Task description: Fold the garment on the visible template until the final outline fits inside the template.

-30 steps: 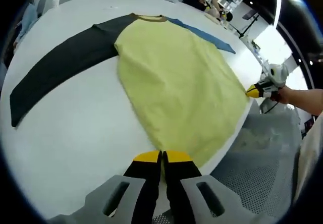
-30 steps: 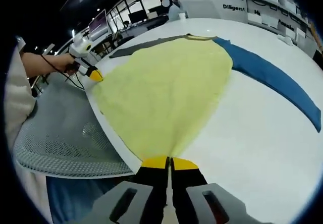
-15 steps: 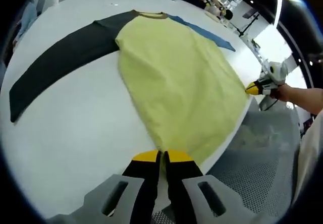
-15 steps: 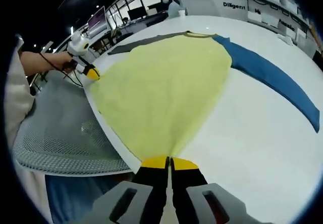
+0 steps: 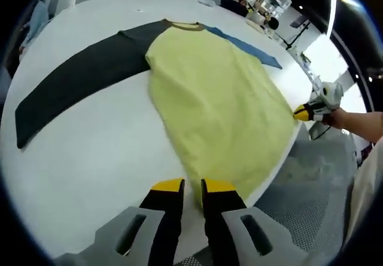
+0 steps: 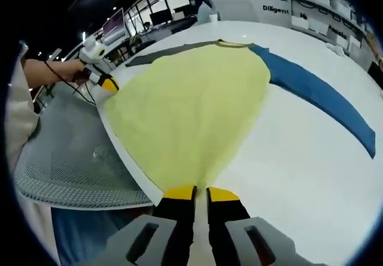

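A shirt with a pale yellow body (image 5: 215, 98) lies flat on the white table (image 5: 90, 158). Its dark grey sleeve (image 5: 78, 80) stretches left and its blue sleeve (image 5: 242, 41) points far right. My left gripper (image 5: 192, 186) stands open at the near hem corner, its jaws slightly parted around the cloth's edge. In the right gripper view the yellow body (image 6: 191, 98) and blue sleeve (image 6: 317, 92) spread ahead. My right gripper (image 6: 201, 191) is open at the other hem corner with a narrow gap. Each gripper appears in the other's view: the right gripper (image 5: 302, 113) and the left gripper (image 6: 108, 83).
The hem lies along the table's edge (image 6: 128, 158). Past that edge sits a grey mesh seat (image 6: 66, 158), also seen as grey mesh (image 5: 299, 200). A hand and sleeve hold each gripper. Desks and monitors stand far behind.
Both grippers were shut on the hem corners; their jaws have now parted a little. The shirt lies flat and has hardly moved.
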A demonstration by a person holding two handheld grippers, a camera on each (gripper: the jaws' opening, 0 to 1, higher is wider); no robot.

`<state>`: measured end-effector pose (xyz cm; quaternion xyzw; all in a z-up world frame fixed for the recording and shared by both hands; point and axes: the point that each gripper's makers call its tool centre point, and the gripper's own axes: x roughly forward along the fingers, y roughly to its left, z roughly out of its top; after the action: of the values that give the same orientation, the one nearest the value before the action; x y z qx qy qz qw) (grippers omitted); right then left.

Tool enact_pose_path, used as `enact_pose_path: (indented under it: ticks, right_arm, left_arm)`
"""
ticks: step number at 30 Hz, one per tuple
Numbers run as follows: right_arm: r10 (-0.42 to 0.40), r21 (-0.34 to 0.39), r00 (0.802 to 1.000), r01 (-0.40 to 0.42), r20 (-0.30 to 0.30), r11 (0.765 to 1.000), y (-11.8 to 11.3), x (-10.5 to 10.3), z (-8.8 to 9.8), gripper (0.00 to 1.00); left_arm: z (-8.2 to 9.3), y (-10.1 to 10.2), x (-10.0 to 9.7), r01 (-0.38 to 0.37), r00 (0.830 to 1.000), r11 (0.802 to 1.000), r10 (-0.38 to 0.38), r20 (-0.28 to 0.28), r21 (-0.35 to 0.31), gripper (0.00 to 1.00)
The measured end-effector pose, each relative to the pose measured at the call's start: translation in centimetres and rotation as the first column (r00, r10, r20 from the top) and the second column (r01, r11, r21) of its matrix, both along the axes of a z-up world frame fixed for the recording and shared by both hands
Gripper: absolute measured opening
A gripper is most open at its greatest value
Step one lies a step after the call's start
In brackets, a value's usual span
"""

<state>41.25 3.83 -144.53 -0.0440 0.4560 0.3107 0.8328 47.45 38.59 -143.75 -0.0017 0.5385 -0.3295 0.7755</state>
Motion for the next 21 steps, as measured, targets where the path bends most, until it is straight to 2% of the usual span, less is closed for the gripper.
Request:
enact_pose_path:
  ticks: [5, 11, 17, 21]
  right_arm:
    - [0.004, 0.001, 1.000, -0.004, -0.008, 1.000, 0.2, 0.0, -0.1, 0.02]
    - [0.014, 0.004, 1.000, -0.014, -0.020, 1.000, 0.4, -0.6, -0.1, 0.00]
    - [0.007, 0.008, 1.000, -0.007, -0.025, 1.000, 0.2, -0.8, 0.0, 0.00]
    - [0.006, 0.007, 1.000, -0.006, -0.028, 1.000, 0.3, -0.8, 0.0, 0.00]
  left_arm:
    - [-0.1, -0.4, -0.8, 0.016, 1.000, 1.000, -0.016, -0.014, 0.000, 0.20]
    - [-0.3, -0.5, -2.3, 0.054, 0.998, 0.998, -0.053, -0.045, 0.023, 0.21]
    - [-0.7, -0.1, -3.3, 0.070, 0.994, 0.997, -0.067, -0.083, 0.034, 0.17]
    - [-1.0, -0.4, -4.0, 0.089, 0.990, 0.995, -0.085, -0.111, 0.035, 0.08]
